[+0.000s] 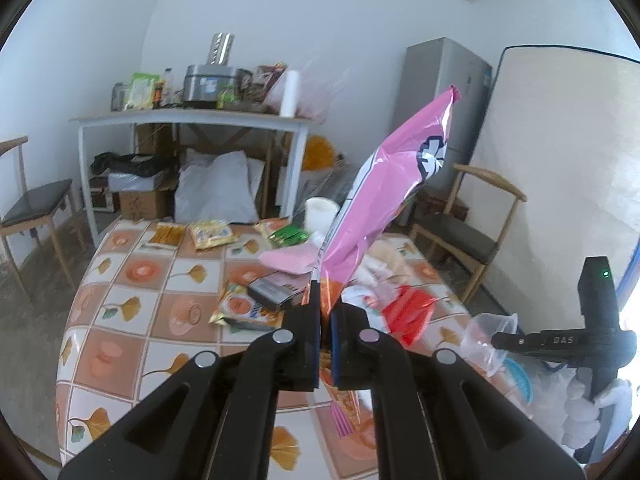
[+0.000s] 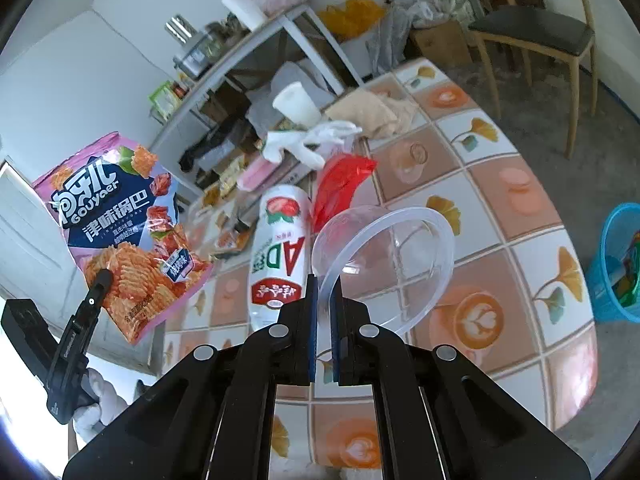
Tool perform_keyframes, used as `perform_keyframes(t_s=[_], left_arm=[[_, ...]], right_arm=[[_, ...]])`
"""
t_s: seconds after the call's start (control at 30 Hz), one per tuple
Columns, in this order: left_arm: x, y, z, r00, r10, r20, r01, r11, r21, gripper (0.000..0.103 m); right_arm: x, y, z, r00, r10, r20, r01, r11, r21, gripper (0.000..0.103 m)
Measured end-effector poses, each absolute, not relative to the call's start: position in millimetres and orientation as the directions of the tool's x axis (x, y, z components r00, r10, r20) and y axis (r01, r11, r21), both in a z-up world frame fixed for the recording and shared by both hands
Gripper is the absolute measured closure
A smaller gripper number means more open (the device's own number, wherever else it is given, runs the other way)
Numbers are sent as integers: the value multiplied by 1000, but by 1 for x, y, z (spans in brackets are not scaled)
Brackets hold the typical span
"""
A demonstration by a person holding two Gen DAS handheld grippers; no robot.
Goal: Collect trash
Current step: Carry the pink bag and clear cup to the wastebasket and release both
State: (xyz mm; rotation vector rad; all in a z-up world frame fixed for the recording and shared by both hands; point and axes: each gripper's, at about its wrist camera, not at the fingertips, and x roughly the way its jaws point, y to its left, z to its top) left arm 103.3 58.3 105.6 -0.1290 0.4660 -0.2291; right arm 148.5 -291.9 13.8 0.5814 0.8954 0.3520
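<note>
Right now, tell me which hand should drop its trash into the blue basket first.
Right, probably. The right tongs grip the clear bowl's rim, with the blue basket close on that side. The left tongs hold the pink snack bag farther away.

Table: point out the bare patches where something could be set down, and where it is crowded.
On the table, bare tiles lie right of the clear plastic bowl toward the edge near the blue basket, and also in the left wrist view's near-left part. It is crowded around the white bottle, the red wrapper and the white cup.
</note>
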Motion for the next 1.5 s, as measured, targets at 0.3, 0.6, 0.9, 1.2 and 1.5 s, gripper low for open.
perform_keyframes(t_s=[0.3, 0.6, 0.9, 1.2, 1.5], left_arm=[[94, -10, 140, 822, -415, -391, 376, 910, -175, 100], [116, -137, 145, 596, -665, -450, 638, 732, -237, 100], [141, -288, 118, 358, -717, -598, 780, 582, -231, 99], [178, -427, 15, 148, -576, -804, 744, 601, -293, 99], [234, -533, -106, -18, -382, -924, 618, 722, -310, 99]], right_arm=[[109, -350, 36, 683, 469, -559, -19, 777, 629, 99], [45, -467, 28, 790, 269, -550, 204, 732, 650, 99], [-5, -568, -32, 799, 149, -583, 416, 562, 715, 99], [15, -627, -122, 743, 171, -647, 543, 412, 732, 99], [39, -665, -186, 690, 198, -696, 610, 357, 707, 99]])
